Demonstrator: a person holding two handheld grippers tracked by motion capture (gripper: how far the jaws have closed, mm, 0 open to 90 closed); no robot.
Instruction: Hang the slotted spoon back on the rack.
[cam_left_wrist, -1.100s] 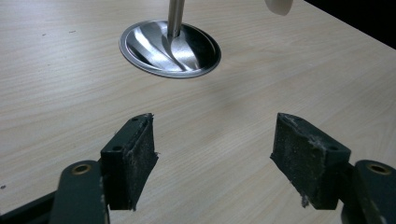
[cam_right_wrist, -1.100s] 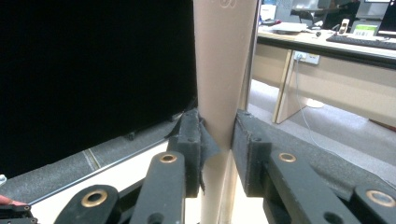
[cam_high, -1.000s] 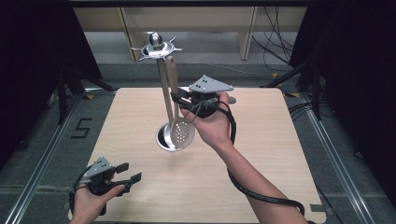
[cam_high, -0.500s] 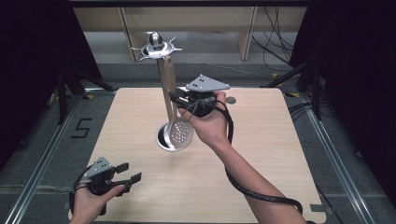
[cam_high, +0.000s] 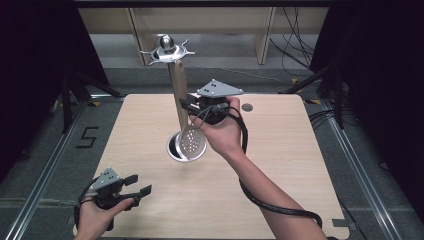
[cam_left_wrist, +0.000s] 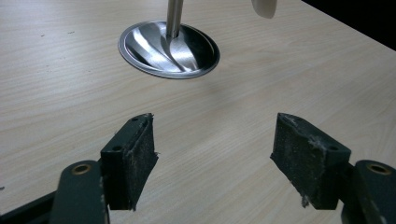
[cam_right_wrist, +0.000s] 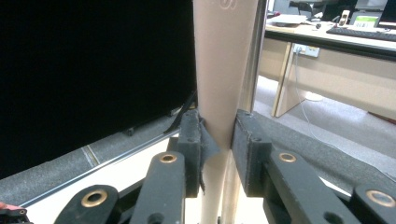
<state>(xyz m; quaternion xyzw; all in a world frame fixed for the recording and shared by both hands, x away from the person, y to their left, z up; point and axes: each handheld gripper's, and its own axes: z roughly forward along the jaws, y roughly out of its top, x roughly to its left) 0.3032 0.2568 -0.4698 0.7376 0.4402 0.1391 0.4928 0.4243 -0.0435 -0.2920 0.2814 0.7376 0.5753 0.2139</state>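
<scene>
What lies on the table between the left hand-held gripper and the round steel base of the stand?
Nothing: between the left hand-held gripper and the steel base there is bare wooden table, shown in the left gripper view.

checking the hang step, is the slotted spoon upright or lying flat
Upright: the beige-handled perforated steel spoon hangs vertically beside the steel stand pole, handle clamped in the right tongs.

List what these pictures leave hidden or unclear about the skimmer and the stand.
- Skimmer: the right gripper covers mid-handle in the high view; its top against the stand's hooks is too small to judge.
- Stand base: the skimmer's bowl overlaps it in the high view.
- Left gripper: open, holding nothing.
</scene>
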